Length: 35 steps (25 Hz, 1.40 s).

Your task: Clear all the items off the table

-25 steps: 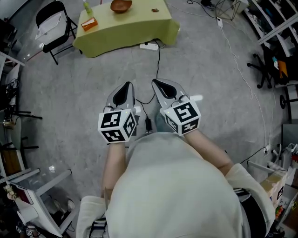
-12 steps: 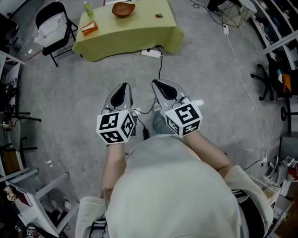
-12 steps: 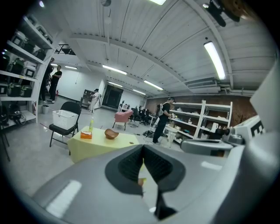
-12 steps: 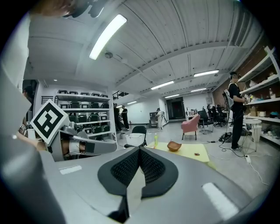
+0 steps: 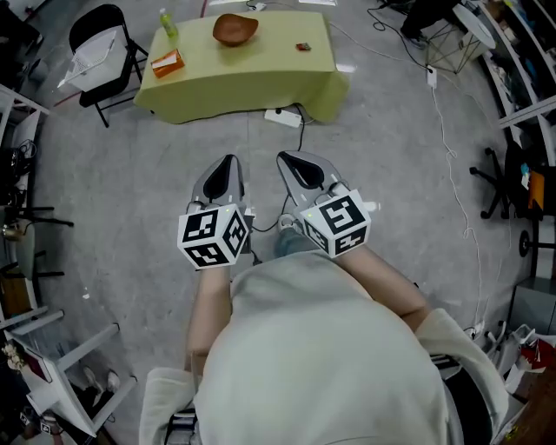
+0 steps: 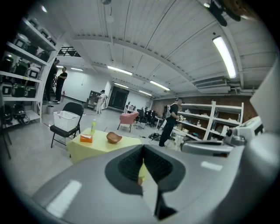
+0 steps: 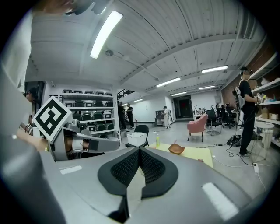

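Note:
A low table [image 5: 261, 74] under a yellow-green cloth stands far ahead on the grey floor. On it are a brown wooden bowl [image 5: 235, 29], an orange box [image 5: 167, 63], a green bottle [image 5: 167, 23] and a small dark item [image 5: 302, 47]. My left gripper [image 5: 228, 162] and right gripper [image 5: 285, 158] are held side by side at chest height, well short of the table, both shut and empty. The left gripper view shows the table [image 6: 103, 146] with the bowl [image 6: 113, 138], box [image 6: 86, 138] and bottle [image 6: 92, 127]. In the right gripper view the bowl [image 7: 176, 149] and bottle [image 7: 157, 140] appear.
A black folding chair holding a white basket [image 5: 91, 48] stands left of the table. A white power strip [image 5: 283, 117] and cables lie on the floor by the table. Shelving and metal racks line both sides. People stand in the distance [image 6: 173, 120].
The view has shifted toward the table, which now sits lower and fuller in the head view. Both grippers stay shut and side by side.

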### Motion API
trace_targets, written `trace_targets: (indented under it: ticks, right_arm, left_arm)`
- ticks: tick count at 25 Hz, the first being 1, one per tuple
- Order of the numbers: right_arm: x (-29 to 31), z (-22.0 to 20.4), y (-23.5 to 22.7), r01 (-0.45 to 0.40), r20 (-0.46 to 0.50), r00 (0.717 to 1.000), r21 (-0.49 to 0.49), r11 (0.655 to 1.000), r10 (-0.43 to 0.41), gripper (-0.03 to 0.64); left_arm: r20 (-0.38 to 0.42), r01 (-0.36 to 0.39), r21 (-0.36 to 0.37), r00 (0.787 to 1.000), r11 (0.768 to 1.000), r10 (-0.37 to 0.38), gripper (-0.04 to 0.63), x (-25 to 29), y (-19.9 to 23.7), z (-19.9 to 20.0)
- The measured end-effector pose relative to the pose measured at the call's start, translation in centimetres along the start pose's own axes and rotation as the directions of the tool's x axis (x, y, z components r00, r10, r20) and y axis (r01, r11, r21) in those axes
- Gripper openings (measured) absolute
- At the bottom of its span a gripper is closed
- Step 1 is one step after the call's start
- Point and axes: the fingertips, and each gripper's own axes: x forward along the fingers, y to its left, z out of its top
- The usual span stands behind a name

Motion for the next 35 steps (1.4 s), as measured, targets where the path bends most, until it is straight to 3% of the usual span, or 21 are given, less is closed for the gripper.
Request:
trace_targets:
  ticks: [12, 25, 35]
  right_arm:
    - [3.8, 1.0, -7.3, -0.051, 0.002, 0.999, -0.003, 0.999, 0.051, -0.002]
    - [6.2, 0.0, -9.1, -0.08, -0.036, 0.996, 0.018, 0.997, 0.081, -0.002]
    - [10.4, 0.4, -11.3, -0.064, -0.047, 0.997, 0.023, 0.998, 0.065, -0.002]
  left_arm:
    - [0.019, -0.063, -0.022, 0.998, 0.998, 0.064, 0.011, 7.4, -0.5, 2.1]
    - [-0.001, -0.098, -0.035, 0.995, 0.995, 0.098, 0.011, 9.9, 0.6, 2.1]
    - [-0.01, -0.083, -0.039, 0.997, 0.996, 0.083, 0.011, 13.8, 3.1, 3.2]
